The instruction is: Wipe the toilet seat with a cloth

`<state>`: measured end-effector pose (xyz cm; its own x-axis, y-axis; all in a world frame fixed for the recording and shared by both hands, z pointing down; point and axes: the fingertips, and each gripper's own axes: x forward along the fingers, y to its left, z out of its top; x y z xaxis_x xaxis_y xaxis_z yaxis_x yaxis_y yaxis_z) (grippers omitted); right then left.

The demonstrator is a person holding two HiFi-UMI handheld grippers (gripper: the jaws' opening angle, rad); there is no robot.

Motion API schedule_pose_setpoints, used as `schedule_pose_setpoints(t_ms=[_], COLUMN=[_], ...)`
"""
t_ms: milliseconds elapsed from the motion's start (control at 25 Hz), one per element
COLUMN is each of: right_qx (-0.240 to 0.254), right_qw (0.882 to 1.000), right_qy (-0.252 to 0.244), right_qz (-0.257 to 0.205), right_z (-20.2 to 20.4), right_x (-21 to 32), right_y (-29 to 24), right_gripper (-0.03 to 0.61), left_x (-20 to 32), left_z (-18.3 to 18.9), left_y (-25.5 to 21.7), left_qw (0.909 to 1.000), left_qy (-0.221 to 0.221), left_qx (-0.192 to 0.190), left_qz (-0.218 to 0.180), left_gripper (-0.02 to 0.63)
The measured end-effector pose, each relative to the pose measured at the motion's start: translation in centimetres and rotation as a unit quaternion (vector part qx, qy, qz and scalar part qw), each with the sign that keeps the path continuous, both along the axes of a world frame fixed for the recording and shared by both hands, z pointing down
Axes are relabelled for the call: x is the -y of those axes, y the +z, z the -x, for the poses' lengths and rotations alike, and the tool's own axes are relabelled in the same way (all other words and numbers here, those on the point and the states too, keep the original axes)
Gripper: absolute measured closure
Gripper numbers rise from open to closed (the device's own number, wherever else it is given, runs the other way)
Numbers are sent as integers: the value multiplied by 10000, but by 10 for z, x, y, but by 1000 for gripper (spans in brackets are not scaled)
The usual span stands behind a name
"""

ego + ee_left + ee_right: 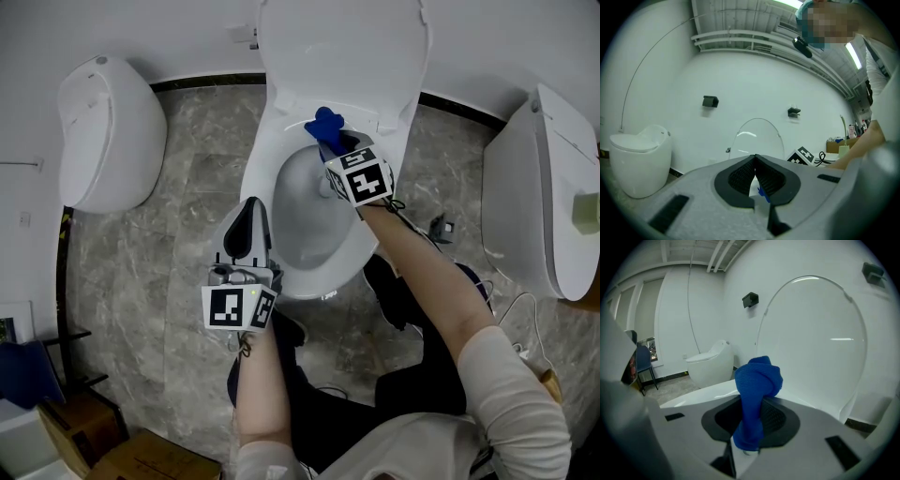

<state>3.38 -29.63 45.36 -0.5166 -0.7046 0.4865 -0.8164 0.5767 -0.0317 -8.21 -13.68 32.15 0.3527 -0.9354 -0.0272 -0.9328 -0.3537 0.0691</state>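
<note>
On a grey marble floor [187, 197] between two other white toilets [108, 131], the right gripper [331, 142] clamps a bunched blue cloth [324, 122] at the rear of the toilet seat [265, 155] under the raised lid [342, 47], while the left gripper [251, 221], jaws together and empty, hovers at the seat's front-left edge.

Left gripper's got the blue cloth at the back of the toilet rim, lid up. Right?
No: the right gripper holds the blue cloth, as the right gripper view shows. The left gripper is shut on nothing. Back of the rim, lid up: correct.
</note>
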Motion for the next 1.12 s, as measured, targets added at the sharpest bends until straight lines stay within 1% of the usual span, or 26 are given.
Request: schedule_pose_setpoints(t_ms=[200,440,640,760,920,1120], right_qx=[-237,-391,-741,-754,-915,-988], right_qw=[9996,9984,9961,9952,9938,9934], right_qy=[106,194,258,364,301,215], right_qz=[140,353,409,510,555,538], right_z=[-2,-2,-7,-13,-11,-9], right_x=[15,25,35,39,46,50], right_y=[12,24,38,45,47,48], right_gripper=[488,488,488,488,488,488], left_x=[0,2,3,2,2,2], left_z=[1,3,3,4,4,6], left_y=[1,2,2,2,3,2], left_qw=[10000,9999,9998,9998,9998,9996], left_qy=[-18,-9,-11,-5,0,-11], left_qx=[-37,-162,-178,-185,-191,-264], left_qz=[13,45,41,60,68,91], left_gripper=[604,604,604,604,604,604])
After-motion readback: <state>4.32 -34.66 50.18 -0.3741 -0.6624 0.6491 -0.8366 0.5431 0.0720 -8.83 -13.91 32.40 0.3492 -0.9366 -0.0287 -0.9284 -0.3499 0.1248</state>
